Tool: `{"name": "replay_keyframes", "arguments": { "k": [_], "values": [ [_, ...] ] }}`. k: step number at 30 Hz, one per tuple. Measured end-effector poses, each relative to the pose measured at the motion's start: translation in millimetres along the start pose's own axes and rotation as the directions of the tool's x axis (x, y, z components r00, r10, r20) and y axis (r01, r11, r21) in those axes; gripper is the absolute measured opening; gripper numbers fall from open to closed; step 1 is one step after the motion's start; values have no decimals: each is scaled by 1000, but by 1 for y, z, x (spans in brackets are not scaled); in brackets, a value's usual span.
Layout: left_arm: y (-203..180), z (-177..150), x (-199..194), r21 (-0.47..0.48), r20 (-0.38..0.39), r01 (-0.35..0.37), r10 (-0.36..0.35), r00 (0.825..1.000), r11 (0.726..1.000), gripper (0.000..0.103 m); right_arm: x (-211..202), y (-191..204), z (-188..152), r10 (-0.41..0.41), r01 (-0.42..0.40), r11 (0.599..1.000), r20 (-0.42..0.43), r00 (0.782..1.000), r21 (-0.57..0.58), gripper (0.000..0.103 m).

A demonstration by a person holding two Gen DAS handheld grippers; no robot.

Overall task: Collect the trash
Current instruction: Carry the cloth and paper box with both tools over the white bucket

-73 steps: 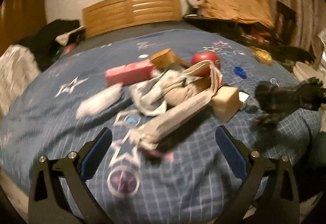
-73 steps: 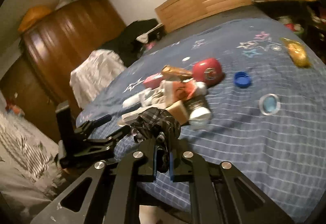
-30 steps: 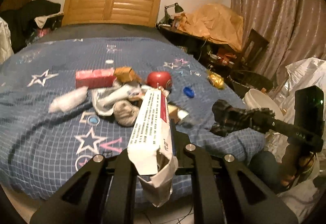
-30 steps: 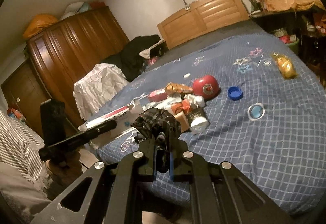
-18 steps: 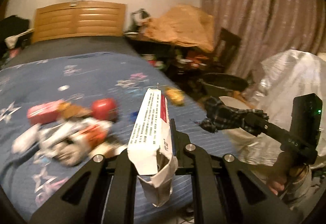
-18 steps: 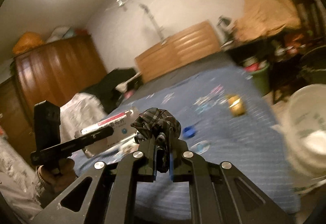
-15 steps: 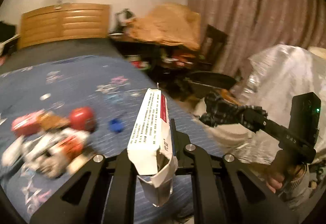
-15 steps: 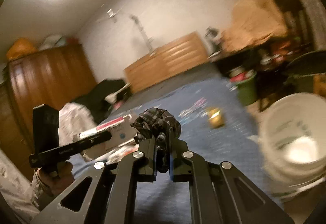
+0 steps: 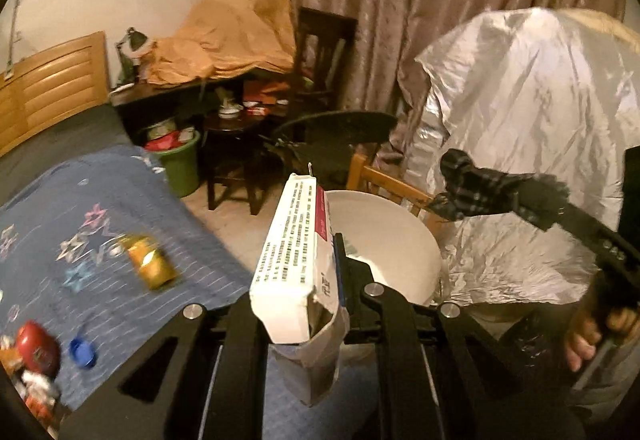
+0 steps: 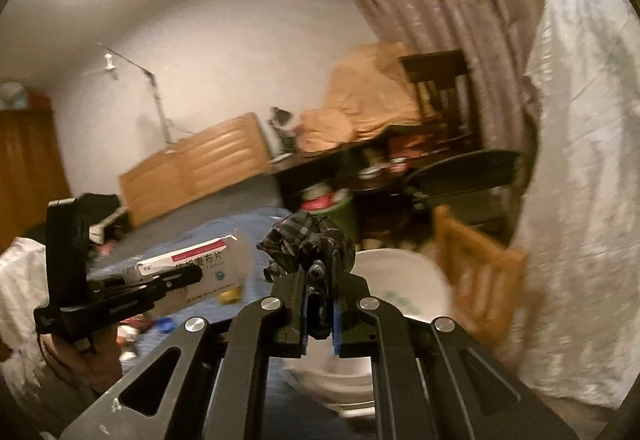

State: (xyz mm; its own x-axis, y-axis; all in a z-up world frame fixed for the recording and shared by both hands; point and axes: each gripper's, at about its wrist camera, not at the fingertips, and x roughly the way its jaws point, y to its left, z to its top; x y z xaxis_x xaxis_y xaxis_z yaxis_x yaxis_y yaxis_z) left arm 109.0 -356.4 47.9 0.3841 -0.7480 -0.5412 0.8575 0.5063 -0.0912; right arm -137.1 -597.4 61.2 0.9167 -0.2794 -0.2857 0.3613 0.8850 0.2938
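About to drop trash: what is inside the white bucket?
The white bucket shows a pale, bare inner wall. Its bottom is hidden behind the box and the left tongs.

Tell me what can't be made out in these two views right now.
- White bucket: its inside, hidden by the box in the left wrist view and blurred in the right.
- Dark wad: what it is, too crumpled and dim.
- Litter on the bed: smeared by motion blur, cut by the left edge.
- Box print: too small to read.
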Motion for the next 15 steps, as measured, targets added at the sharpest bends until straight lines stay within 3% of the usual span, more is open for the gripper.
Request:
{"name": "replay_keyframes", "arguments": {
  "k": [7, 15],
  "values": [
    [-38, 16, 62, 58, -57, -14, 18, 998, 998, 9, 15, -43, 8, -113, 112, 993, -29, 993, -32, 9],
    [-52, 23, 97, 98, -95, -38, 47, 994, 994, 9, 48, -47, 6, -124, 121, 991, -69, 990, -55, 9]
  ]
}}
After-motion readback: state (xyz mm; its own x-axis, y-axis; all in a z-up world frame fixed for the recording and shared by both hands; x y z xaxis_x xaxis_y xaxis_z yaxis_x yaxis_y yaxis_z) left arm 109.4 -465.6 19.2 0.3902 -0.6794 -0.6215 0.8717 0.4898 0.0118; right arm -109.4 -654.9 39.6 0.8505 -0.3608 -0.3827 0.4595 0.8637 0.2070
